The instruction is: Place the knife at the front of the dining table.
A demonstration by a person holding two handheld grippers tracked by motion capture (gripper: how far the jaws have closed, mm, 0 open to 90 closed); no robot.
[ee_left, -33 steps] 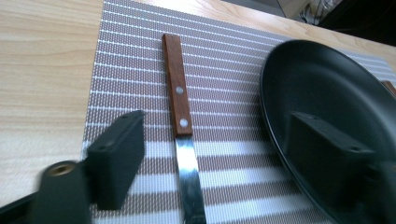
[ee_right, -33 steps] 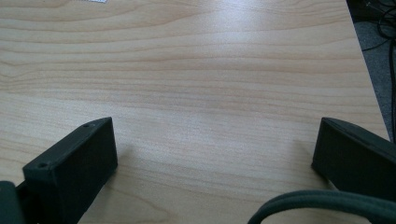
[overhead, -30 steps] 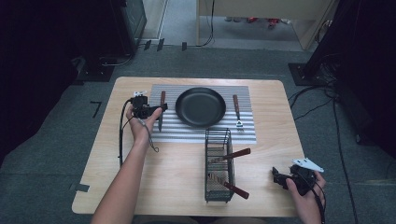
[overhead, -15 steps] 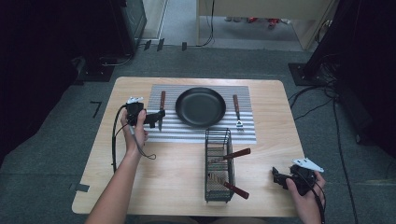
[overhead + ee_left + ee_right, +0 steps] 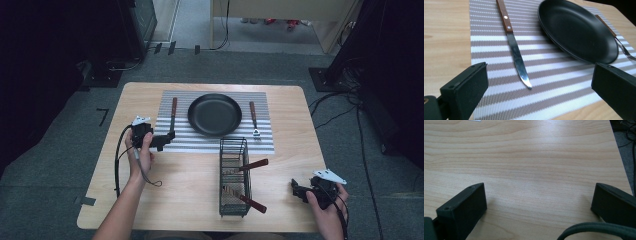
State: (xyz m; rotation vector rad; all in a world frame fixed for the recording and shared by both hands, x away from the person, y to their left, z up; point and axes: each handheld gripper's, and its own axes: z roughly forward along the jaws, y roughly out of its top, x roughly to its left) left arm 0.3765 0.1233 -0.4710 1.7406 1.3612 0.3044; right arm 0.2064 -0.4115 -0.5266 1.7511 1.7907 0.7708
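Wooden table [image 5: 200, 200] carries a striped mat [image 5: 215, 142] at centre-back. On the mat: black pan [image 5: 215, 115] in the middle; knife [image 5: 173, 114] just left of it, wood handle away from the person, blade toward them; fork [image 5: 254, 120] just right of the pan, wood handle to the rear, tines at the near end. Knife and fork each lie apart from the pan rim. Wire basket [image 5: 233, 177] stands on bare table in front of the mat, near its right half, w/ two wood-handled utensils [image 5: 252, 165] sticking out over its right side; what kind cannot be told. Left gripper [image 5: 159, 141] held in the left hand [image 5: 140, 152] at the mat's near-left corner, just short of the knife tip. In the left gripper view its fingers [image 5: 465, 91] stand wide apart, nothing between them; knife [image 5: 515, 51] lies ahead in the gap, untouched, pan [image 5: 579, 31] to the right. Right gripper [image 5: 298, 190] held in the right hand [image 5: 325, 205] at the table's near-right corner, well apart from basket and mat. In the right gripper view its fingers [image 5: 462, 211] also spread wide, empty, low over bare wood. Cable [image 5: 119, 165] loops from the left gripper along the forearm.
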